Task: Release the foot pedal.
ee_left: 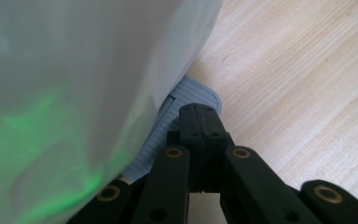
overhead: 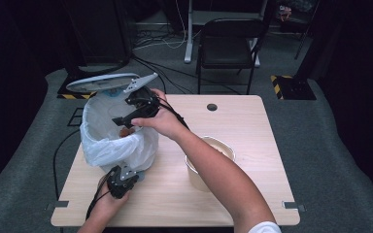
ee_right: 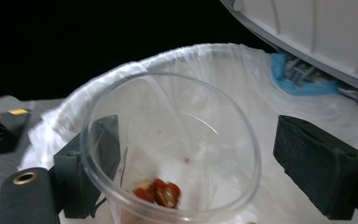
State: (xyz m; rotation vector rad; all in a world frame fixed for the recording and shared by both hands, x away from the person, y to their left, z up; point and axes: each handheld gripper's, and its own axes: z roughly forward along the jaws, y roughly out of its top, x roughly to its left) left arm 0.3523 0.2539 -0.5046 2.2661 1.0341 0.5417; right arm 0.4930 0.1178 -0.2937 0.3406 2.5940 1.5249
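Cup: clear thin plastic cup (ee_right: 170, 154) over the white-lined pedal bin (overhead: 108, 145) was light, slick, crushable — right gripper (ee_right: 205, 163) jaws released wide around its rim; left gripper (ee_left: 200, 123) jaws clenched empty on the pedal.

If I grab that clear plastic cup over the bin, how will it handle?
The clear plastic cup looks thin-walled, so it probably flexes or cracks under a hard squeeze. Holding a few red scraps, it is likely very light. Its smooth wall may slip between the pads.
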